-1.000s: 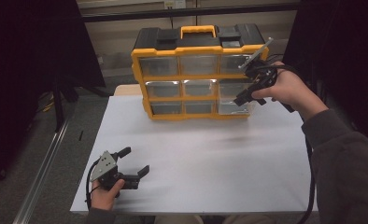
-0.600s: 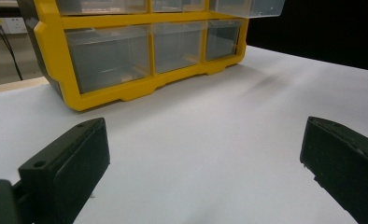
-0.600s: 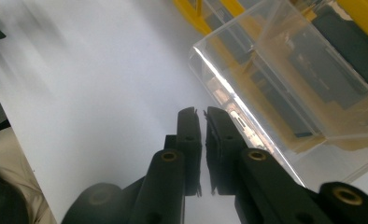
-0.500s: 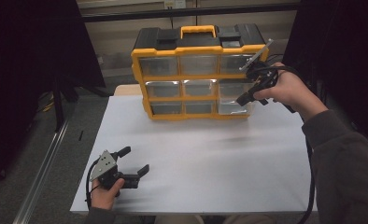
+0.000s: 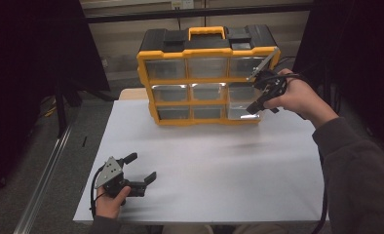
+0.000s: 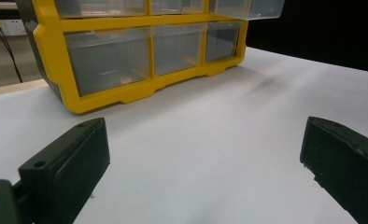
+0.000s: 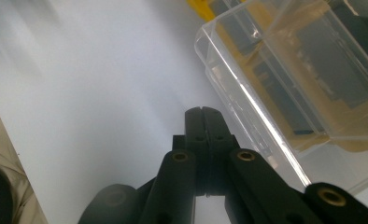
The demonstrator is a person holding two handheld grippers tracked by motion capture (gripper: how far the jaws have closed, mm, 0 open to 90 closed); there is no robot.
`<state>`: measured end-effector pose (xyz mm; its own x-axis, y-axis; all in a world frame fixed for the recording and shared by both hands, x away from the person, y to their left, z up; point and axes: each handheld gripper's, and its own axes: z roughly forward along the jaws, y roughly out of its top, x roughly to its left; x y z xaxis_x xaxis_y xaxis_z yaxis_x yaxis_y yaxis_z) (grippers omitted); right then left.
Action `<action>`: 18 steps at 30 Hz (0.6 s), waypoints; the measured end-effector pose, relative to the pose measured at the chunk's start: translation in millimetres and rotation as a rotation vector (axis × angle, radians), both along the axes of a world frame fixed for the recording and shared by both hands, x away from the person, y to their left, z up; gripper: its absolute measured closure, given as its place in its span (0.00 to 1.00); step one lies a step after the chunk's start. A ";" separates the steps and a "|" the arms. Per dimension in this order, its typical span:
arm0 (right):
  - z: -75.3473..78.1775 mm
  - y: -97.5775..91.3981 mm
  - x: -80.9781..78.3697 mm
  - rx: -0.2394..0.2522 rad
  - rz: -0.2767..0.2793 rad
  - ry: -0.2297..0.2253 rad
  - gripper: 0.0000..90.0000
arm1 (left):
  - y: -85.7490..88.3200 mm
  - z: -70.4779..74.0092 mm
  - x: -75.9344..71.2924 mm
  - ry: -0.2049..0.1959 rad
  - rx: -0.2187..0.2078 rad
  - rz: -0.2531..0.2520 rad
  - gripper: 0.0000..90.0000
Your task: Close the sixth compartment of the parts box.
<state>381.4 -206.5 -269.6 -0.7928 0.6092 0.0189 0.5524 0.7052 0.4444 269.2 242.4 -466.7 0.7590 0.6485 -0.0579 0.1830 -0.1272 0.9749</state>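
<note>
- Now, at the left, the left hand-held gripper [image 5: 141, 169] rests low on the white counter [image 5: 229, 161], near its front edge, in the same spot as a second ago. Its jaws stand wide apart with nothing between them; the left gripper view shows bare counter between the two pads.
- At the middle back stands the yellow organizer [image 5: 204, 78], a case of clear drawers in three rows, unmoved.
- At the right, the right hand-held gripper [image 5: 257, 105] sits by the organizer's right column, where one clear drawer [image 7: 285, 79] is pulled partway out.
- What has changed: the right jaws have just been closing and now meet. In the right gripper view the two pads press flat on each other, with no drawer wall or other thing between them; the drawer's rim lies just beside the tips.
- My judgement: the closed tip suits a push or a hook on the drawer, not a pinch, so the step in hand is probably to slide that drawer, while the left hand waits.
</note>
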 end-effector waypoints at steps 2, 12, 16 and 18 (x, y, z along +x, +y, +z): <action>-2.4 0.2 0.8 -0.003 0.000 0.004 1.00 | -1.3 0.3 -1.6 0.000 -0.007 0.035 0.02; -6.5 1.7 3.3 -0.010 -0.004 -0.002 1.00 | 3.7 1.1 0.2 -0.011 0.055 0.002 0.02; -8.8 2.6 4.7 -0.016 0.002 0.003 1.00 | 0.3 0.7 -1.2 -0.004 0.014 0.025 0.02; -10.2 3.8 4.9 -0.015 0.004 0.004 1.00 | -0.4 0.6 -0.4 -0.003 -0.003 0.013 0.02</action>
<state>386.3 -202.7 -279.8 -0.7954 0.6059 0.0130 0.5512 0.7144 0.4311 268.8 242.1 -466.1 0.7508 0.6580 -0.0580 0.1820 -0.1216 0.9758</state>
